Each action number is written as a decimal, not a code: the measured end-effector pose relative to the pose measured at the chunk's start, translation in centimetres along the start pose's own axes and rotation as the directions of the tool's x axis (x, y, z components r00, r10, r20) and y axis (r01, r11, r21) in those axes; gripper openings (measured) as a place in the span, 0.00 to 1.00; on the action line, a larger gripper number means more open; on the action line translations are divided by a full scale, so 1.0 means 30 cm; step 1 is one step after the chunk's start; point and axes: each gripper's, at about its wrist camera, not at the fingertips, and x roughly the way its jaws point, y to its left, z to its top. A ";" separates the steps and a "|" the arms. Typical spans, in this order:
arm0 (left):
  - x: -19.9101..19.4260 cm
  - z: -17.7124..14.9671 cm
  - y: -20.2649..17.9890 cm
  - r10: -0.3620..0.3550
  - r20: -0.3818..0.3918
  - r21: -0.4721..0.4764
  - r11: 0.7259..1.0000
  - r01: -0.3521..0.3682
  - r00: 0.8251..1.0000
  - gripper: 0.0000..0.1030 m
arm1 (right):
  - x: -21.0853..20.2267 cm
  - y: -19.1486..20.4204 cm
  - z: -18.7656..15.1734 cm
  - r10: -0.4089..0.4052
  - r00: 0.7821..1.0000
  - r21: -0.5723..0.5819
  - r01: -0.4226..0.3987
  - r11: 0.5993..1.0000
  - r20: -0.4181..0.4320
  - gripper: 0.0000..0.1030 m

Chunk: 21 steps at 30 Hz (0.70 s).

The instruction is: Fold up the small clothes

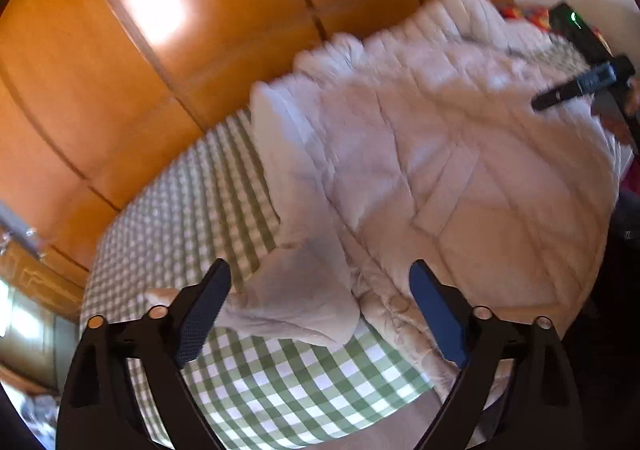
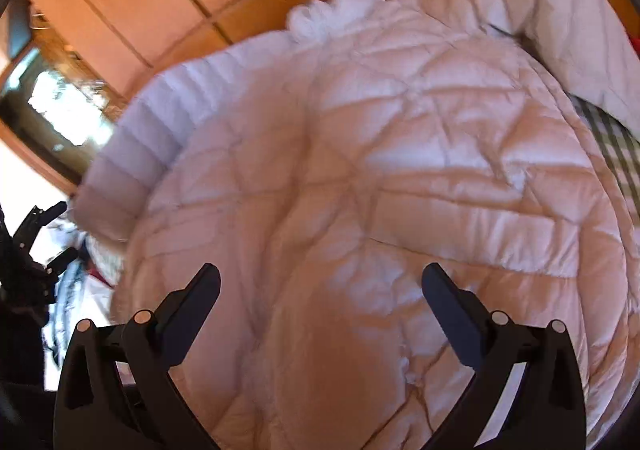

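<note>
Both grippers hovering released over the jacket.

I am holding the left gripper [image 1: 320,310] with fingers spread, grasping nothing, above a sleeve of the white quilted jacket [image 1: 460,153] lying on the green checked surface [image 1: 280,390]; the right gripper [image 2: 320,314] is hanging wide apart over the jacket's body.

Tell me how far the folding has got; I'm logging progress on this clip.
Early. Done: the white quilted jacket lies spread on the green checked cloth. In hand: nothing; the left gripper and right gripper are both open above it. Left: folding in the sleeve and the body.
</note>
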 end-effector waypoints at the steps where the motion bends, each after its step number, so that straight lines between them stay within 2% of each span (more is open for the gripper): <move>1: 0.031 -0.003 0.016 -0.017 -0.029 0.003 1.000 0.017 0.999 0.78 | 0.013 -0.007 -0.003 -0.010 1.000 0.014 0.010 1.000 -0.003 0.98; 2: 0.061 -0.011 0.042 -0.053 -0.073 -0.009 0.999 0.052 0.996 0.64 | 0.020 -0.012 -0.007 -0.008 1.000 0.032 0.008 0.999 -0.003 0.98; 3: 0.078 -0.017 0.062 -0.064 -0.094 -0.022 0.998 0.062 0.994 0.42 | 0.030 -0.022 -0.013 -0.008 1.000 0.046 0.008 0.999 -0.004 0.98; 5: 0.097 -0.031 0.128 -0.077 -0.135 -0.092 0.994 0.065 0.988 0.14 | 0.030 -0.016 -0.019 -0.011 1.000 0.063 0.012 0.998 -0.003 0.98; 6: 0.087 -0.034 0.150 -0.092 -0.131 -0.128 0.989 0.075 0.987 0.10 | 0.035 -0.017 -0.019 -0.016 1.000 0.070 0.016 0.997 -0.001 0.98; 8: 0.053 -0.031 0.217 -0.155 -0.078 -0.245 0.961 0.131 0.985 0.10 | 0.035 -0.028 -0.010 -0.023 1.000 0.081 0.022 0.996 0.003 0.98; 11: 0.041 -0.024 0.320 -0.225 -0.024 -0.389 0.900 0.198 0.974 0.10 | 0.039 -0.025 -0.007 -0.037 0.999 0.071 0.037 0.997 0.004 0.98; 13: 0.066 -0.010 0.430 -0.206 -0.021 -0.479 0.861 0.171 0.978 0.10 | 0.045 -0.020 -0.006 -0.042 0.999 0.067 0.042 0.997 0.005 0.98; 15: 0.110 -0.004 0.521 -0.122 -0.095 -0.508 0.859 0.057 0.988 0.10 | 0.052 -0.020 -0.004 -0.041 0.999 0.069 0.041 0.997 0.004 0.98; 17: 0.179 -0.014 0.610 -0.066 -0.191 -0.540 0.840 -0.049 0.979 0.10 | 0.055 -0.026 -0.003 -0.035 0.999 0.076 0.035 0.996 0.002 0.98; 19: 0.260 -0.048 0.718 -0.008 -0.313 -0.605 0.773 -0.193 0.950 0.11 | 0.056 -0.030 -0.003 -0.031 1.000 0.079 0.030 0.996 0.003 0.98; 20: 0.284 -0.060 0.752 0.010 -0.339 -0.623 0.747 -0.232 0.941 0.22 | 0.058 -0.031 -0.003 -0.031 1.000 0.079 0.031 0.996 0.002 0.98; 21: 0.292 -0.087 0.797 0.041 -0.365 -0.659 0.695 -0.289 0.930 0.37 | 0.059 -0.032 -0.003 -0.032 0.999 0.080 0.032 0.996 0.001 0.98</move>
